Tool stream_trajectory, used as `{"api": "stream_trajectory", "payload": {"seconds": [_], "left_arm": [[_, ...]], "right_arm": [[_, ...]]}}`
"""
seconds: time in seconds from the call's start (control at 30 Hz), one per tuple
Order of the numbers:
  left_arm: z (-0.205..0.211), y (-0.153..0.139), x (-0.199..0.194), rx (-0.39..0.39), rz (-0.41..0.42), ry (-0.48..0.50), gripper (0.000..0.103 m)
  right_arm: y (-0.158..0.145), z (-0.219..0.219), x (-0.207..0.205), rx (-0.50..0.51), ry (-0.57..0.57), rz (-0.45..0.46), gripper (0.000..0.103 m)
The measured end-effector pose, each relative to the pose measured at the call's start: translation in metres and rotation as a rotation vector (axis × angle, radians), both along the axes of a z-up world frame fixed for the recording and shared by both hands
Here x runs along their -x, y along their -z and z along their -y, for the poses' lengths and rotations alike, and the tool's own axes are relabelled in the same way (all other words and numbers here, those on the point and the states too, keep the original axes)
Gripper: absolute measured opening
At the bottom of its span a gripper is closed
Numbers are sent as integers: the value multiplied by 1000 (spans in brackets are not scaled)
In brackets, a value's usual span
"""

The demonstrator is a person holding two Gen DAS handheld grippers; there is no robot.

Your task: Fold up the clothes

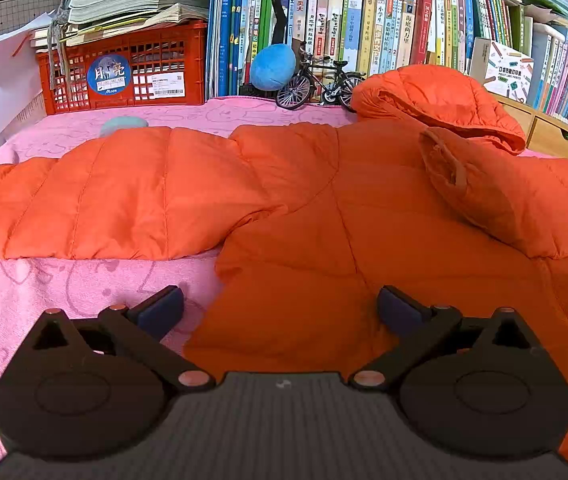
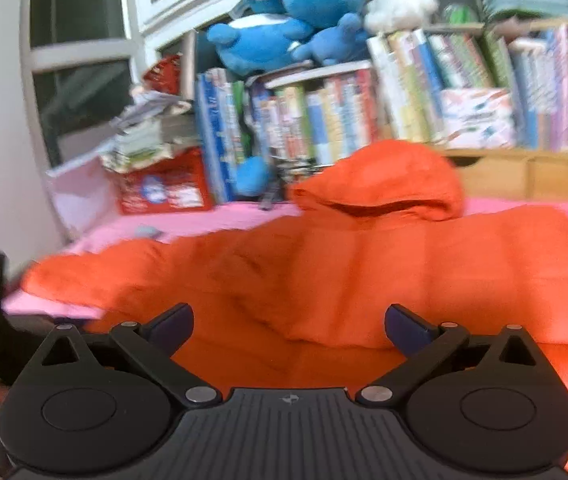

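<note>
On pink towel [image 1: 84, 284], spread flat: orange puffer jacket [image 1: 323, 220], back up, one sleeve [image 1: 104, 200] reaching left, the other sleeve [image 1: 483, 192] folded in across the body, hood [image 1: 435, 96] toward the books. Behind, from left: red crate [image 1: 124, 72], blue plush ball [image 1: 272, 67], model bicycle [image 1: 317, 80], row of books [image 1: 383, 28]. Left gripper [image 1: 280, 304] wide open, empty, over the jacket's near edge. Right gripper [image 2: 288, 322] likewise spread wide, gripping nothing, above the jacket.
</note>
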State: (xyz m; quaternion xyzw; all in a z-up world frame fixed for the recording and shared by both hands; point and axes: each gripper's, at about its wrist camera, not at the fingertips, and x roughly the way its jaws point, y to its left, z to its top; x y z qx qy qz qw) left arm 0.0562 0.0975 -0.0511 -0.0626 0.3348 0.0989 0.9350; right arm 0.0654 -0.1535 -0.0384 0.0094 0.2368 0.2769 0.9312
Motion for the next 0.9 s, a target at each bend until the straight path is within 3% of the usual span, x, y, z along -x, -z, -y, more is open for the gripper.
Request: {"api": "stream_trajectory", "payload": {"seconds": [0.1,0.17,0.27,0.37,0.5,0.57,0.73,0.9], "left_arm": [[-3,-5,-2,40,-12,12,103],[-8,-14,-8,115,-25,48,103],[-3,-41,-24,174,25,92,103],[24,-60,-45,64,119,164,103],[65,-44,-90,-119,61,176,103],[73,-23,-110,-183,-3,162,103],[57,-4,-116,-81,-7,153,103],[48,-1,-114,-38,-10,151,103]], "right_arm": [[16,7,-4,-2,32,-41,103],[26,12,-10,-39,45,-96,103],[32,19,-19,-87,53,-156,103],[34,23,-20,-115,52,-164,103],[34,26,-21,-131,54,-173,103],[34,27,-22,-140,57,-176,103],[32,28,-22,-134,75,-170,103],[23,14,-32,75,153,-51,102]]}}
